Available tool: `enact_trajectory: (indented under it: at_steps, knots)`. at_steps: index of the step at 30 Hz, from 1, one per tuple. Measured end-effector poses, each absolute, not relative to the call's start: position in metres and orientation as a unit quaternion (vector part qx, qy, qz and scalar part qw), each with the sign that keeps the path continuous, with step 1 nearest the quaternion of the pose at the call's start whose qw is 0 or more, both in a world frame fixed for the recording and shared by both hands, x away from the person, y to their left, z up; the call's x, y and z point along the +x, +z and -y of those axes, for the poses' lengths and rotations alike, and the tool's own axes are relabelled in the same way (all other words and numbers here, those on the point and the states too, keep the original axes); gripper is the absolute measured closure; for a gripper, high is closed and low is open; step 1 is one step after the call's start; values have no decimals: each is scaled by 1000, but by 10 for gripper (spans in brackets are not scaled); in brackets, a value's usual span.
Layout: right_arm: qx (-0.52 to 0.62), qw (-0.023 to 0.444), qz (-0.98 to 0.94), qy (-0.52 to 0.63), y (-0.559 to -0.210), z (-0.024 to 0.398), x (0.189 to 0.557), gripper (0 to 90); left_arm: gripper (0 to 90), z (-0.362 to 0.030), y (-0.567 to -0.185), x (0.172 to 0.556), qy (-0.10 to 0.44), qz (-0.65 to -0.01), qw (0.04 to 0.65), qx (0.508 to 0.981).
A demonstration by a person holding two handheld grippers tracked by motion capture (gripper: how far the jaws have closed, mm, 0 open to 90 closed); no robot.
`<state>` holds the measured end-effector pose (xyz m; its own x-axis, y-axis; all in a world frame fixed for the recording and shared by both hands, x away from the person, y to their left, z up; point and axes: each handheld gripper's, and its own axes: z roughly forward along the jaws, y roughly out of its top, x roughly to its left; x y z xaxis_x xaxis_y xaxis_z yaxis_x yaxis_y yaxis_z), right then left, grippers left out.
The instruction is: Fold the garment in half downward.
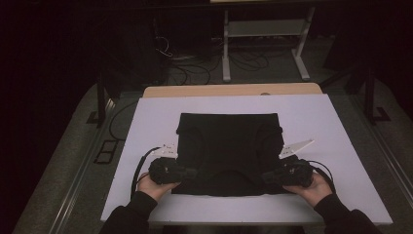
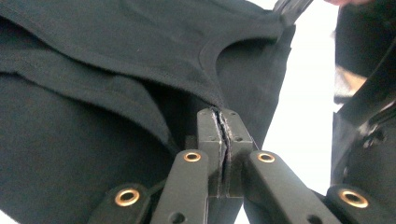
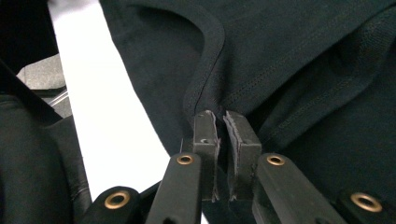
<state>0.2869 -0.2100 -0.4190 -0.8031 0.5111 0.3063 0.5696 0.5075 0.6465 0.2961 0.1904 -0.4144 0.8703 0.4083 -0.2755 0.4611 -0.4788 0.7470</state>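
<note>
Black knit cloth, that garment (image 1: 228,146) — matt, soft, with stitched hems and a ribbed neck binding. It lies on a smooth white matt tabletop (image 1: 336,141), pale wood edging at the far side. The left gripper (image 2: 223,122) and right gripper (image 3: 223,122) look like matt black plastic — brass-coloured rivets, worn rough pads.

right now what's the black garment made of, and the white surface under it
The black garment looks like soft knit fabric, likely cotton jersey: matte, with stitched hems, a ribbed neckline band and soft folds. The white surface looks like a smooth, rigid matte board, perhaps foam board or plastic; the pictures don't settle which.
</note>
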Motion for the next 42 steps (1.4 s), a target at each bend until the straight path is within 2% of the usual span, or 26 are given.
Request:
enact_trajectory:
  at_steps: [42]
  knots:
    - [-295,72,880,-367,-422,206,263,820,872,-189,-423,274,-56,-228,384,893]
